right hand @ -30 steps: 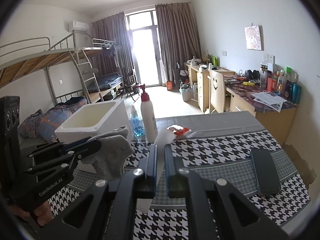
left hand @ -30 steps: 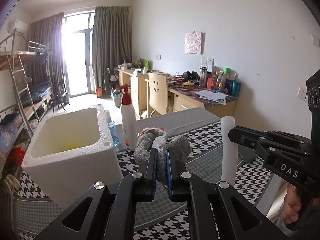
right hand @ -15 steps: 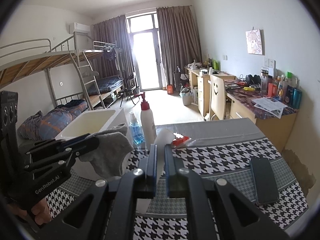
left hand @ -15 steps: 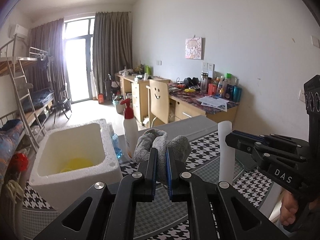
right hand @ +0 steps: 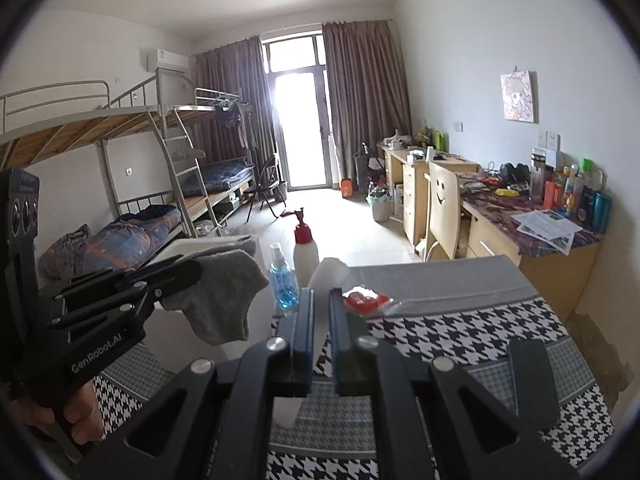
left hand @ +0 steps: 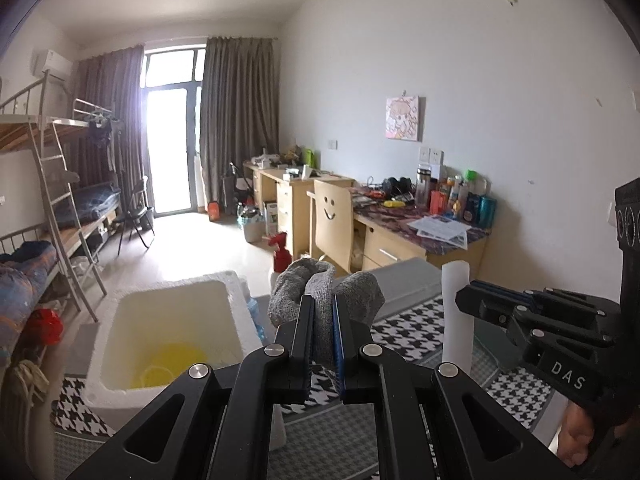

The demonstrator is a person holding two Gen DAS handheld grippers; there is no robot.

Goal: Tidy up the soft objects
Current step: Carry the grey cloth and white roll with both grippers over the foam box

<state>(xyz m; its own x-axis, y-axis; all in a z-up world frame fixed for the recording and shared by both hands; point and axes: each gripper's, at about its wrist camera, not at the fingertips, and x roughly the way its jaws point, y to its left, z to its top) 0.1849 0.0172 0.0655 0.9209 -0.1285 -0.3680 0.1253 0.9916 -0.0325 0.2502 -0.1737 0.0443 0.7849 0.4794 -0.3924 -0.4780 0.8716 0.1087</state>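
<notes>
A long table (right hand: 460, 320) covered in a black-and-white houndstooth cloth fills the lower part of both wrist views, inside a dormitory room with bunk beds and desks behind it. At the table's left edge stands a large white foam box (left hand: 120, 384), open at the top, with something yellow (left hand: 168, 360) lying on its floor.

Compared with a second ago, both grippers have lifted together. The box now sits lower in the left view, and more of its interior shows. This suggests the two soft items are clear of the cloth and being carried, probably toward the box, though that is a judgement.

The left gripper (left hand: 323, 312) has its fingers pressed tight on a grey sock (left hand: 324, 284). The sock bulges above the tips in the left view and hangs as a loose flap (right hand: 224, 300) in the right view, in the air beside the box's near right corner.

The right gripper (right hand: 320, 308) pinches a white sock or similar soft strip (right hand: 326, 272), which stands up above the tips and dangles below them. It hangs over the cloth, nearer the table's middle.

Toward the far edge, just right of the box, stand a white pump bottle with a red top (right hand: 306, 248) and a small blue spray bottle (right hand: 282, 280). A red-and-clear packet (right hand: 366, 300) lies near them. A dark phone (right hand: 532, 380) rests by the right edge.

Neither sock is in the box yet.
</notes>
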